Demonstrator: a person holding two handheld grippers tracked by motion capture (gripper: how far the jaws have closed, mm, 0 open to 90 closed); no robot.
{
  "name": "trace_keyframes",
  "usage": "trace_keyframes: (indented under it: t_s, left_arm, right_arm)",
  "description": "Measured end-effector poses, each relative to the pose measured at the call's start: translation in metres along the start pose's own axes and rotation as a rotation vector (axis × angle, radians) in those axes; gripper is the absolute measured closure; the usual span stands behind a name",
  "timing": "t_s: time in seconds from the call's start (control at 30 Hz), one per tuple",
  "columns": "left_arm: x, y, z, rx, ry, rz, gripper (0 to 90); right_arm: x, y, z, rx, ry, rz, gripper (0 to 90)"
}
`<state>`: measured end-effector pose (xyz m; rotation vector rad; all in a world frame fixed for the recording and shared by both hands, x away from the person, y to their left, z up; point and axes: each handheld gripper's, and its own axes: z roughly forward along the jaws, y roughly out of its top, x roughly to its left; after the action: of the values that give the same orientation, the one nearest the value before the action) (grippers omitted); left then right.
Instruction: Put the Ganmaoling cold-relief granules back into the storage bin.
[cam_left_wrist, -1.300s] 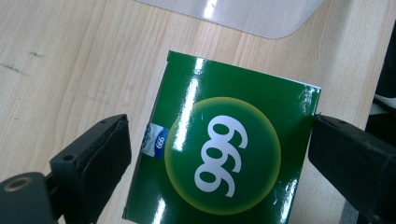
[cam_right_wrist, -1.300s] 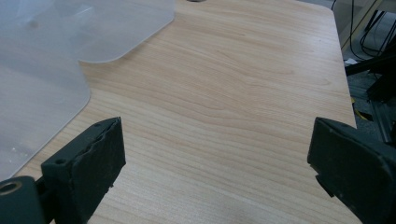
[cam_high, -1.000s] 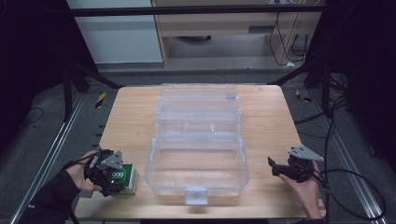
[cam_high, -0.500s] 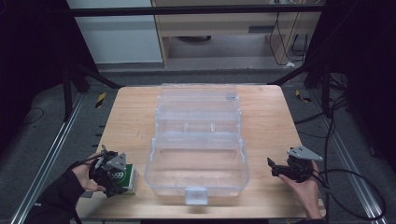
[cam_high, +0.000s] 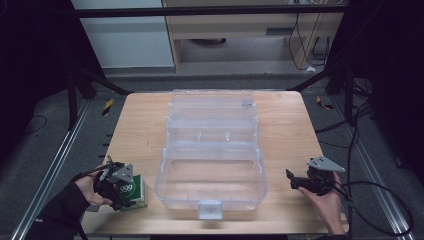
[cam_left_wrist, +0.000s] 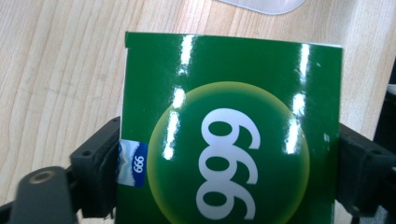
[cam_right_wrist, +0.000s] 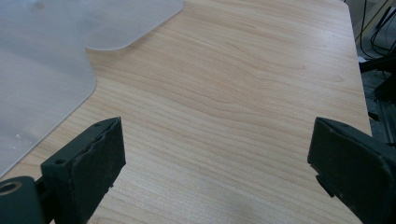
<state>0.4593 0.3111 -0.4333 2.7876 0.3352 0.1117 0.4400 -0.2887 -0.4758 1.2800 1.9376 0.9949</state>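
Grasp of a small green carton (cam_left_wrist: 229, 135) at the near left corner of the wooden surface (cam_high: 285, 130), just beside the left wall of a clear plastic organiser box (cam_high: 212, 165) that stands open along the middle. The left claw (cam_high: 116, 184) straddles the carton from above; its jaws have just been closing, and in the left gripper view the two black pads (cam_left_wrist: 95, 172) meet the carton's opposite narrow sides, so the claw is clamped on it while the carton lies flat on the wood. The right claw (cam_high: 300, 181), resting near the right edge of the surface, stands wide open with bare wood between its jaws. The carton is judged light and thin-walled (a printed cardboard pack with a glossy face marked "999"), hence stiff along its edges but easily dented across its broad panels, and somewhat slippery under smooth pads. Hold is best taken as shown, across the narrow sides near the middle of its length, with modest pressure, so that the pack neither buckles nor pivots when lifted toward the organiser box.
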Motion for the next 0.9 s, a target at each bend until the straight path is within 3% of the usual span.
trace_keyframes:
  t_s: [0.37,0.53,0.63,0.9]
  left_arm:
    - [-0.002,0.001,-0.004,0.004,0.003,-0.043,15.0]
    - [-0.003,0.004,-0.013,-0.028,0.015,-0.054,14.9]
    - [-0.002,0.010,-0.024,-0.077,0.028,-0.067,14.9]
    - [-0.004,0.018,-0.046,-0.111,0.051,-0.060,15.0]
  right_arm:
    - [0.000,0.000,0.000,0.001,0.007,0.003,5.0]
    - [0.001,0.000,-0.001,-0.002,0.009,0.002,5.7]
    - [0.001,0.000,0.000,0.003,0.010,0.001,5.7]
    - [0.000,-0.001,0.000,0.008,0.011,0.007,5.7]
